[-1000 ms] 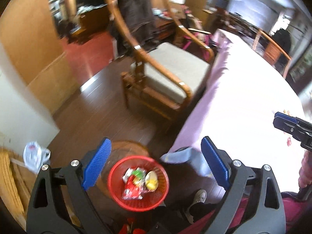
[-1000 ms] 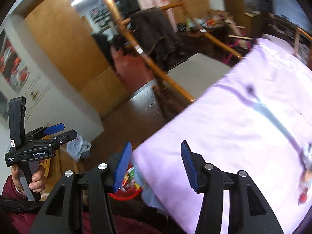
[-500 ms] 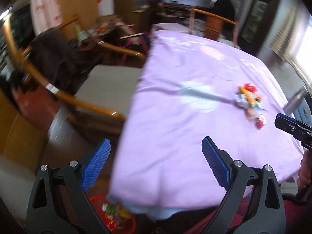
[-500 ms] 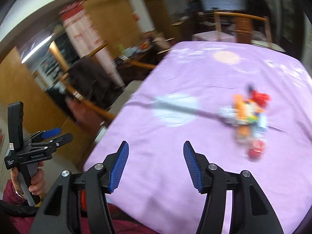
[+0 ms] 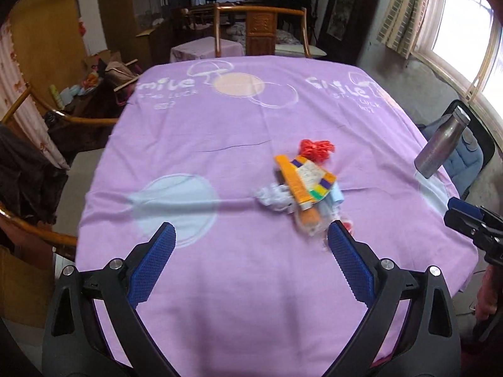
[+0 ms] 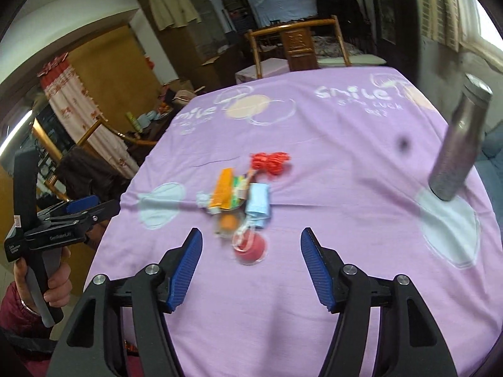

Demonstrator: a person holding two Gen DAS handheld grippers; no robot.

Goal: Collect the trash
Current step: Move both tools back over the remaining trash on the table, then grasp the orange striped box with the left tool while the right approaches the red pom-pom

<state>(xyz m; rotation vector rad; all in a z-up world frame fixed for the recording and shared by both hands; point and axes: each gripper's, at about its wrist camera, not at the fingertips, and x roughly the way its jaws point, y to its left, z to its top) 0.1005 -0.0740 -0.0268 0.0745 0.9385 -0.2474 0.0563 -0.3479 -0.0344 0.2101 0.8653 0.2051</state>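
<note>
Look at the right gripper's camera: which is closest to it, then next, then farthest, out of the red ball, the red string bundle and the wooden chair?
1. Red ball: just ahead of the right gripper, between its open jaws' line.
2. Red string bundle: mid-table, beyond the trash pile.
3. Wooden chair: past the table's far edge.

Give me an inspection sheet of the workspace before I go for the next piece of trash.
Surface: purple tablecloth over the table, creased across the middle.
Job's things: trash pile mid-table: orange carton, red netting, crumpled wrapper, blue pack, red round piece in clear wrap.
Clutter: metal bottle standing near the right edge.
Grippers: left hand-held gripper open, empty; right hand-held gripper open, empty, jaws just been opening.
Cables: nothing seen.
Surroundings: wooden chair at the far side, window at right.
</note>
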